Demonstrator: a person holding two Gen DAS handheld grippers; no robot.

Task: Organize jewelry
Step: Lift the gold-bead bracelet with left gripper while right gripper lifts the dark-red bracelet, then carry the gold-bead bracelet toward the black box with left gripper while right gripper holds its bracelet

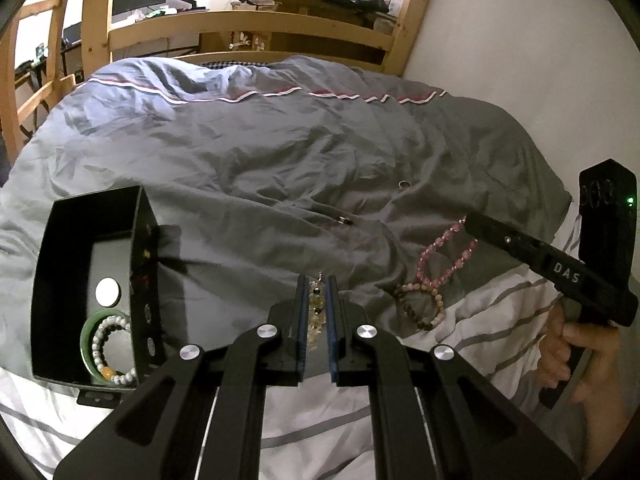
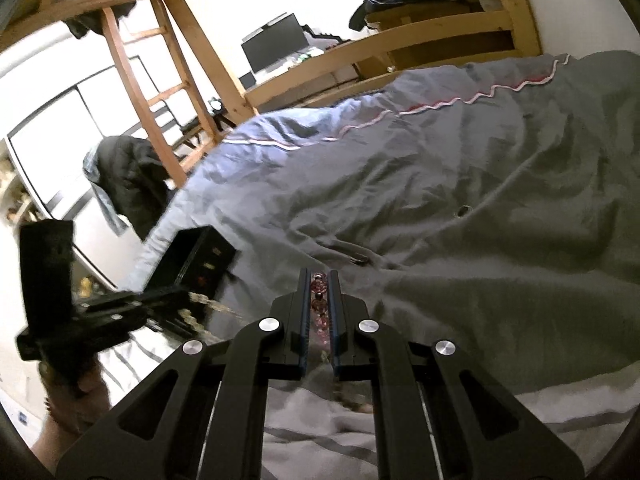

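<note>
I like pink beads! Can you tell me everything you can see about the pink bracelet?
The pink bracelet is a loop of round, see-through pink beads that look like glass, with tiny pale beads between them. Its top end is pinched in the shut jaws of the right gripper, so it hangs stretched into a long loop over the grey blanket. Its bottom end reaches another bracelet of duller pink and brown beads lying on the bed. In the right wrist view, pink beads show between the jaws.

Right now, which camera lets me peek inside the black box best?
The left wrist view: the black box sits open toward the camera, showing a green bangle and beaded bracelets inside. The right wrist view catches only its blurred outer side, nothing inside.
</note>
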